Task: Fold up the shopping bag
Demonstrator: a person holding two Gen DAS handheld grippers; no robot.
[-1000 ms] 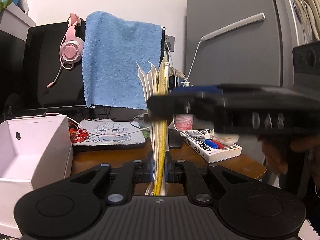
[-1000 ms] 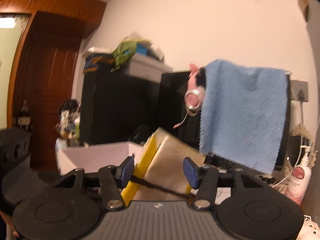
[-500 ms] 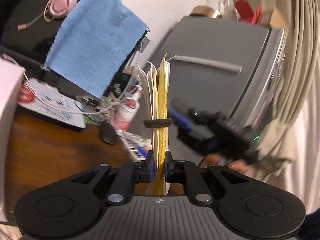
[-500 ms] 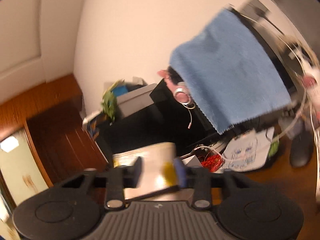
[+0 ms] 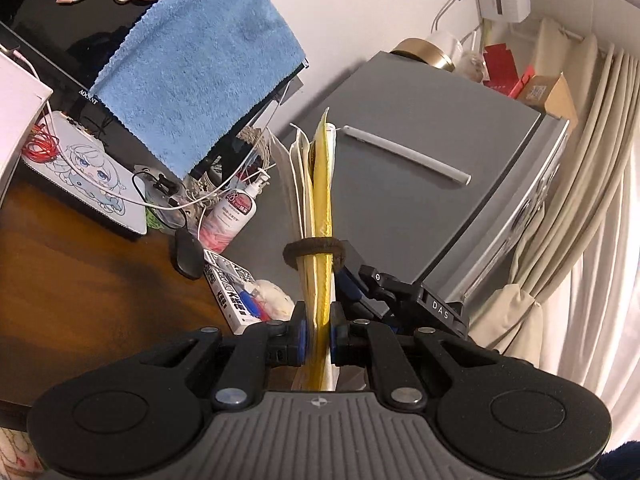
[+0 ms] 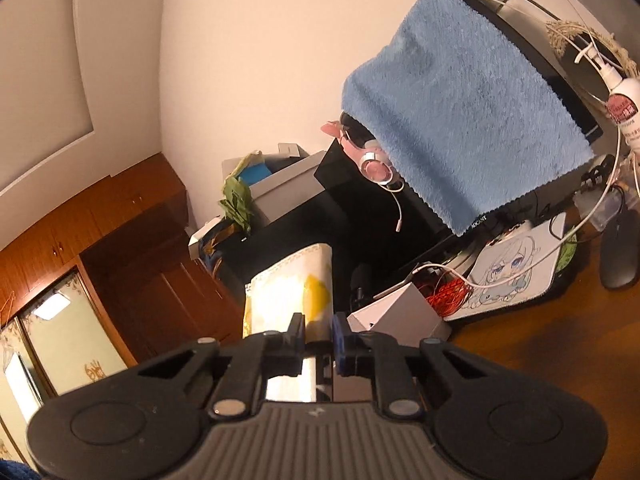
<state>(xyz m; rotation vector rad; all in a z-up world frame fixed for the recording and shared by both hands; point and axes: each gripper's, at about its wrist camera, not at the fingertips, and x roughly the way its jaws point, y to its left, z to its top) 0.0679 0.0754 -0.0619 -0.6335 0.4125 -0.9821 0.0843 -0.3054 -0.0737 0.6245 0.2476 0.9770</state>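
Note:
The folded shopping bag (image 5: pixel 322 200), cream and yellow, stands upright as a thin stack, with a dark brown elastic band (image 5: pixel 314 251) around its middle. My left gripper (image 5: pixel 317 344) is shut on the bag's lower end. The right gripper's fingers (image 5: pixel 347 280) sit close against the bag's right side, just below the band. In the right wrist view the bag (image 6: pixel 280 292) shows its broad face. My right gripper (image 6: pixel 318 334) has its jaws drawn narrow around the bag's yellow edge. The band is hidden in that view.
Below lies a wooden desk (image 5: pixel 80 272) with a mouse (image 5: pixel 188 256), a lotion bottle (image 5: pixel 236 216), a printed box (image 5: pixel 232 292) and cables. A blue towel (image 5: pixel 200 72) hangs over a monitor. A grey fridge (image 5: pixel 420 200) and curtains (image 5: pixel 580 220) stand right.
The right gripper went from wide open around the bag to narrow on its edge, and dropped close beside the band. Both views rolled and tilted. The left grip held.

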